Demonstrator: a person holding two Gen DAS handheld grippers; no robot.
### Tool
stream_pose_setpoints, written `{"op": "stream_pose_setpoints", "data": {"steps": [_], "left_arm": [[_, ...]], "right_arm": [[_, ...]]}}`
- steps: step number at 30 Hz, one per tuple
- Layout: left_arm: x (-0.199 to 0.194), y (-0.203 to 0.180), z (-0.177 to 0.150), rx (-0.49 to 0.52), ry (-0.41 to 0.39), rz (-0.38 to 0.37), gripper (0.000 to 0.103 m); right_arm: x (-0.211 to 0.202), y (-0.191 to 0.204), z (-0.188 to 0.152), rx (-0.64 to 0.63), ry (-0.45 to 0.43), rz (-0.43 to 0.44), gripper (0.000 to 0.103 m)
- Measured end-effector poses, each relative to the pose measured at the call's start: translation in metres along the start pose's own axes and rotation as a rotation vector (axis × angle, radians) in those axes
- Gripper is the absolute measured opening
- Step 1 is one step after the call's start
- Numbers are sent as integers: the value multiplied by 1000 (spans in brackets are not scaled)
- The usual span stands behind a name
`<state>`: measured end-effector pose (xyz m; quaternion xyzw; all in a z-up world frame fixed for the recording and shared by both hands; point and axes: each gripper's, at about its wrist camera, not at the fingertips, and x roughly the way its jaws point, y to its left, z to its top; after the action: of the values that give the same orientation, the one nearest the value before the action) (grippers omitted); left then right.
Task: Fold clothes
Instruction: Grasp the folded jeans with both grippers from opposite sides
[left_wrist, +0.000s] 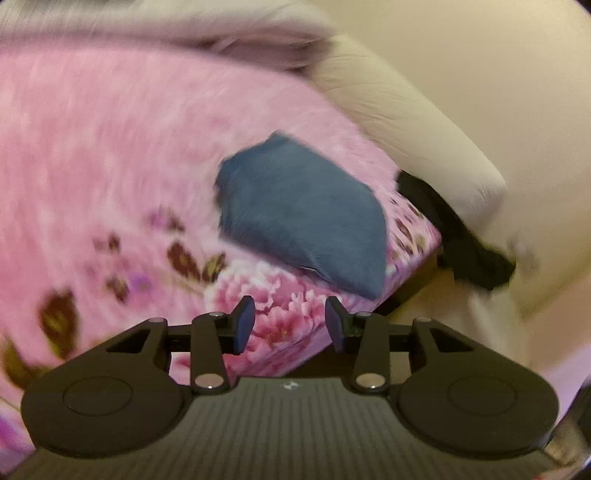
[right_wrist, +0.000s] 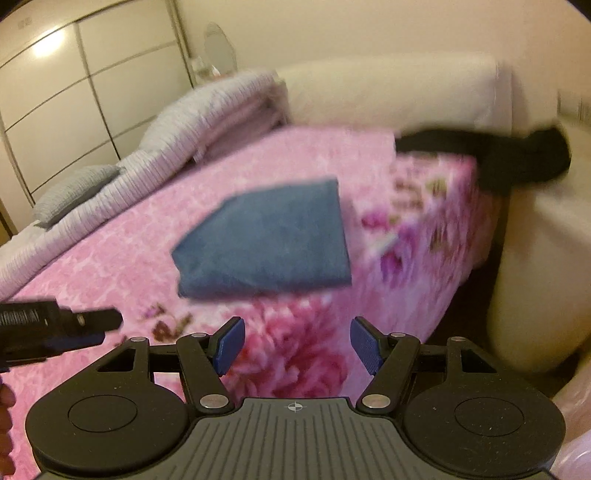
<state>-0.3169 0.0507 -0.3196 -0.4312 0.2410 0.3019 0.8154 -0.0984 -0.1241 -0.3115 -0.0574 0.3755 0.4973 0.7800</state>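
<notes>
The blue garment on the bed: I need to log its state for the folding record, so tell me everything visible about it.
The blue garment is a plain, dusty-blue piece of soft-looking cloth, folded into a compact, flat, roughly rectangular bundle with layered edges along its near side. It lies on the pink floral bedspread, near the bed's corner. Only the bedspread touches it; neither gripper does. Motion blur hides stitching or labels.

The folded cloth (right_wrist: 264, 240) lies on the bed (right_wrist: 110, 236) near its far right corner, the headboard (right_wrist: 388, 88) behind it, pillows (right_wrist: 74, 192) along the left edge.
</notes>
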Motion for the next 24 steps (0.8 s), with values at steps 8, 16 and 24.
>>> {"op": "stream_pose_setpoints", "data": {"steps": [8, 16, 24], "left_arm": [[63, 53, 15, -390, -60, -129, 37], [116, 68, 21, -633, -116, -204, 40], [149, 78, 15, -745, -139, -196, 41]], "right_arm": [[69, -84, -1, 312, 114, 167, 67], [121, -116, 40, 495, 69, 378, 67], [175, -131, 82, 513, 48, 395, 67]]}}
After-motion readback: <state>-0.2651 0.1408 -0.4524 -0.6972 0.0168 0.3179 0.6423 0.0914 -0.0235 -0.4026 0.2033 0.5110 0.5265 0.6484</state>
